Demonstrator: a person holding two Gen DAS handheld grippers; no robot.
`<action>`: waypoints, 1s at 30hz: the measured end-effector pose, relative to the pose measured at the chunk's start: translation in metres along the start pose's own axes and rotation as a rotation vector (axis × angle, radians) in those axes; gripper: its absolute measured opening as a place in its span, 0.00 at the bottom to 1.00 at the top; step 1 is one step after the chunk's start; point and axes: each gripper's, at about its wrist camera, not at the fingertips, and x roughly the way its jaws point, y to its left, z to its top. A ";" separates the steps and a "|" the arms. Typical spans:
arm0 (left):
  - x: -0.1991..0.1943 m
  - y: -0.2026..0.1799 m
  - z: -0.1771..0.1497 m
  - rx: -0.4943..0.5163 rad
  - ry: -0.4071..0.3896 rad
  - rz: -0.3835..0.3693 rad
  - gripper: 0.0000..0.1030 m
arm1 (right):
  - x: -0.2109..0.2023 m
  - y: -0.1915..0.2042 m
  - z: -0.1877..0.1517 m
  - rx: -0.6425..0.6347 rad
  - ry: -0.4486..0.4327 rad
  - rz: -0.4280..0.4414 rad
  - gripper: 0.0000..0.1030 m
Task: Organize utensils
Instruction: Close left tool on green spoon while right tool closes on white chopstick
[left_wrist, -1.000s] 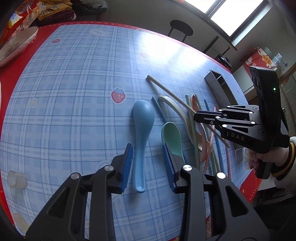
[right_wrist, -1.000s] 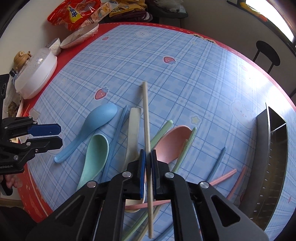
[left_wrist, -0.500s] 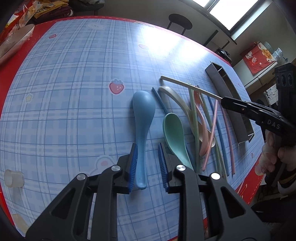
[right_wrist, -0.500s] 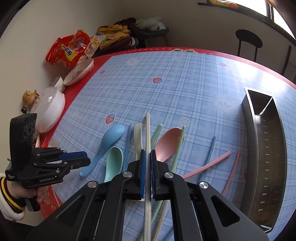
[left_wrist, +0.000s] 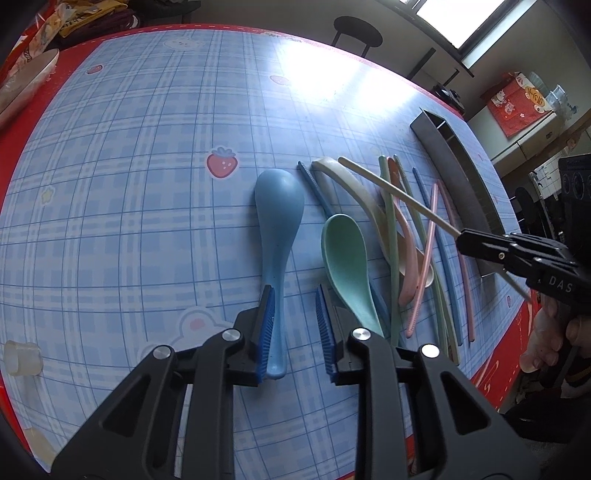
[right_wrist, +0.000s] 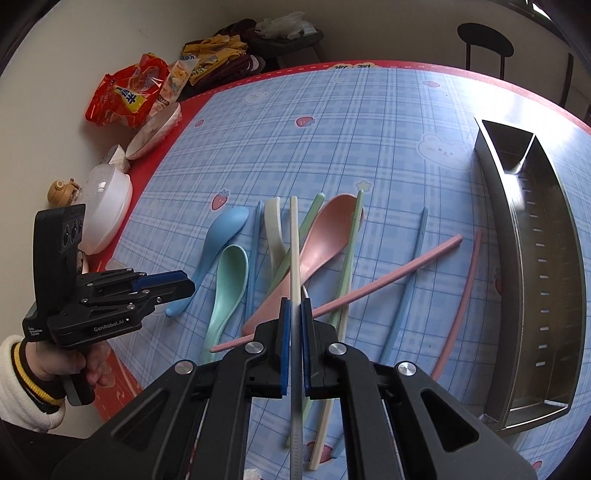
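Note:
My right gripper (right_wrist: 294, 314) is shut on a cream chopstick (right_wrist: 294, 251) and holds it above the pile; it also shows in the left wrist view (left_wrist: 399, 194). My left gripper (left_wrist: 295, 314) is open, its jaws astride the handle of the blue spoon (left_wrist: 277, 229), low over the table. A green spoon (left_wrist: 345, 251) lies just right of it. A pink spoon (right_wrist: 317, 243), a cream spoon (right_wrist: 274, 232) and several coloured chopsticks lie jumbled on the blue checked tablecloth (right_wrist: 369, 129). A steel utensil holder (right_wrist: 532, 258) lies on its side at the right.
A white lidded bowl (right_wrist: 107, 206), a small bowl (right_wrist: 155, 125) and snack bags (right_wrist: 129, 92) stand at the table's left edge. A small clear cup (left_wrist: 20, 358) sits at the near left. A black stool (left_wrist: 356, 31) stands beyond the table.
My right gripper has lifted the cream chopstick higher off the pile. My left gripper has moved forward and lower along the blue spoon's handle.

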 end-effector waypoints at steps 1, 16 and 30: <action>-0.002 -0.001 0.000 0.003 -0.001 -0.008 0.25 | 0.001 0.000 -0.002 0.004 0.012 0.001 0.06; 0.011 -0.018 -0.007 -0.091 0.082 -0.194 0.25 | 0.017 0.000 -0.017 0.045 0.119 0.014 0.06; 0.036 -0.006 -0.017 -0.292 0.142 -0.340 0.25 | 0.029 -0.002 -0.023 0.082 0.178 0.049 0.06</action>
